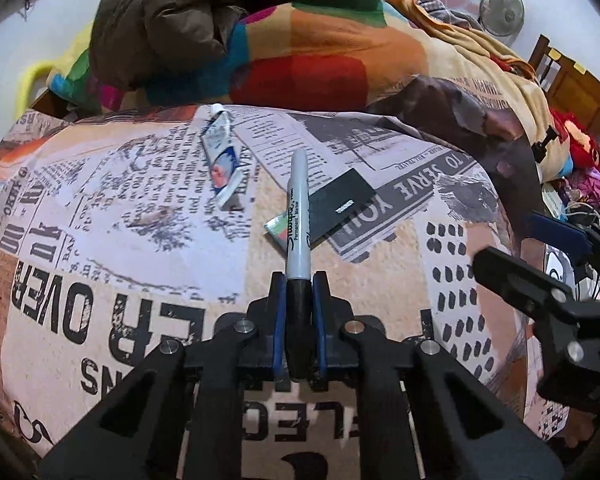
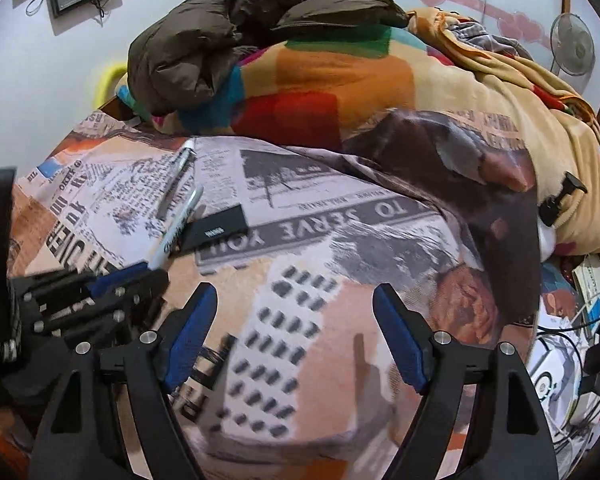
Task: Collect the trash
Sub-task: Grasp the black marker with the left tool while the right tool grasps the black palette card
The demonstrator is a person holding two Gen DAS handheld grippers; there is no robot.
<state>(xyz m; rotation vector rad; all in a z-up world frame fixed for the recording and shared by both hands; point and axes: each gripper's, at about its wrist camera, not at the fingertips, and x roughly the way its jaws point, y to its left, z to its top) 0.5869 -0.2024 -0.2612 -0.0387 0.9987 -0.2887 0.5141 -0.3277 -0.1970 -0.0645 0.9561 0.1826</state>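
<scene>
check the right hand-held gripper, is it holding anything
No, the right hand-held gripper stands wide open over the printed bedspread with nothing between its blue pads.

Newsprint-pattern bedspread: squeezed tube, black card, possibly foil wrapper.

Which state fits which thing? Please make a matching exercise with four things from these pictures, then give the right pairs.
Things:
1. marker
2. tube
3. black card
4. right gripper

States:
A. jaws apart, nothing between them
B. lies crumpled on the newspaper-print cover
C. clamped by its black end in the left gripper
D. lies flat, just beyond the marker

Pairs: 1-C, 2-B, 3-D, 4-A
</scene>
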